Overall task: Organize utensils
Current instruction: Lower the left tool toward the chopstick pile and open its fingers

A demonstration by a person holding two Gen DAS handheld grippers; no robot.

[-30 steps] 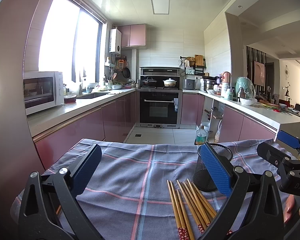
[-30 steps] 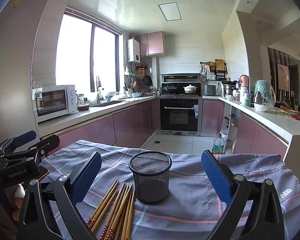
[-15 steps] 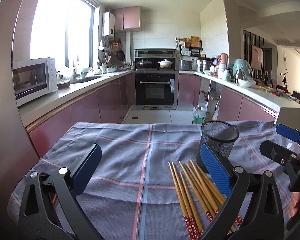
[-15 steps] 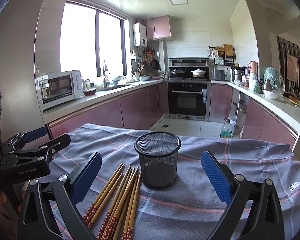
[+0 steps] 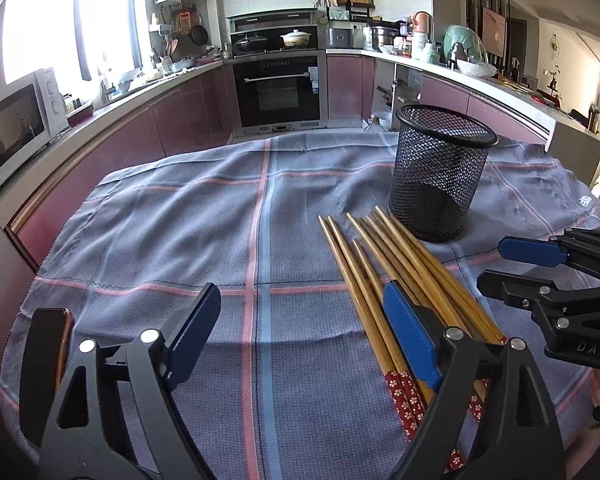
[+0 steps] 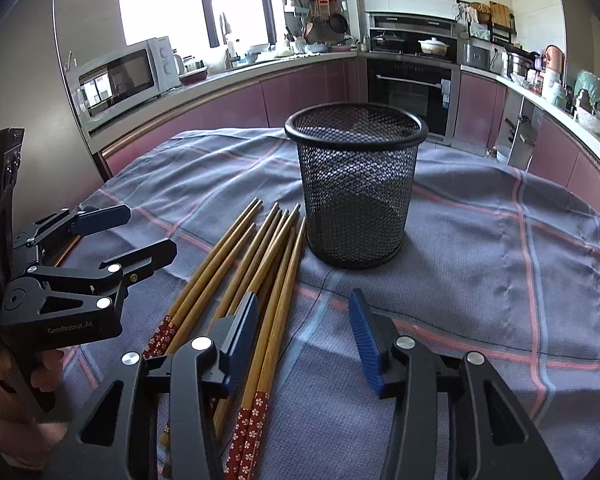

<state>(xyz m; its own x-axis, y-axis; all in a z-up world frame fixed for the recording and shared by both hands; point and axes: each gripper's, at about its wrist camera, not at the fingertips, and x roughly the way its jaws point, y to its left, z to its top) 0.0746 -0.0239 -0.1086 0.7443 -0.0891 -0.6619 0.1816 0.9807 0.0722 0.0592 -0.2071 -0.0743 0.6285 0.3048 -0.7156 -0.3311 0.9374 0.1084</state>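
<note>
Several wooden chopsticks with red flowered ends lie in a loose bundle on the grey checked cloth, right in front of an upright, empty black mesh cup. My left gripper hovers low over the cloth with its jaws closing. Only cloth shows between them, and its right finger stands over the bundle. My right gripper is also closing, with a couple of chopsticks lying between its pads, untouched. The cup stands just beyond. Each gripper shows in the other's view: right gripper, left gripper.
A dark flat thing with an orange edge lies at the cloth's near left corner. Beyond the table are pink kitchen cabinets, a microwave on the left counter and an oven at the back. A hand holds the left gripper.
Both grippers have come down toward the table and tipped downward, so cup and chopsticks loom larger. Both pairs of jaws have narrowed, the right pair far more.
</note>
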